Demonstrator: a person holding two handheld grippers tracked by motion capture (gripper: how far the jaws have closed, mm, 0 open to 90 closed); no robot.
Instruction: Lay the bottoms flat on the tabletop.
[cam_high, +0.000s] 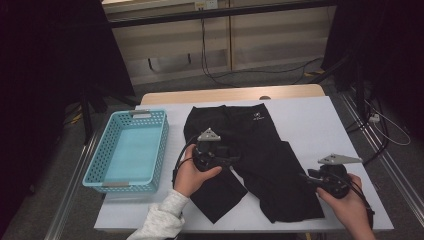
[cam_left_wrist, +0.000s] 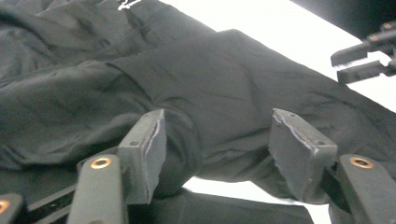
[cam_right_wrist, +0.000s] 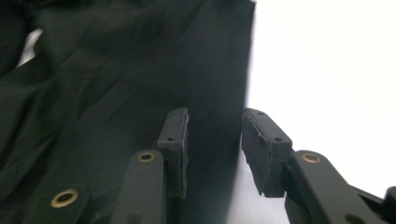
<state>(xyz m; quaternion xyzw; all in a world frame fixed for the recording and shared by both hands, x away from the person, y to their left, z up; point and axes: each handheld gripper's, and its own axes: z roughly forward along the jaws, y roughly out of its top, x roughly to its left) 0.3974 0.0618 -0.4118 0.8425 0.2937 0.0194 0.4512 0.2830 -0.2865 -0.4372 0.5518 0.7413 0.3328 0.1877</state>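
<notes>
The black trousers (cam_high: 260, 160) lie spread flat on the white table (cam_high: 320, 120), waist toward the far edge, legs running toward the person. The left claw (cam_high: 235, 159) hovers low over the trousers near the crotch, held in the left hand (cam_high: 192, 175), its tips aimed across the cloth toward the right leg. In the left gripper view its jaws stand spread wide, with a rumpled fold of dark cloth (cam_left_wrist: 187, 140) lying past and between them; the pads do not press on it. Beyond that fold a strip of white table shows just under the jaws, and the other claw's tips (cam_left_wrist: 364, 60) show at the upper right, well apart. The right claw (cam_high: 306, 178), in the right hand (cam_high: 350, 205), sits at the outer edge of the right trouser leg, near its hem. In the right gripper view its jaws are parted a little: the left-hand jaw hangs over the cloth (cam_right_wrist: 116, 93), the right-hand jaw over bare table (cam_right_wrist: 327, 70), and the straight leg edge runs up between them, pinched by neither. A blue basket (cam_high: 150, 150) stands to the left of the left claw, just beside the trousers.
</notes>
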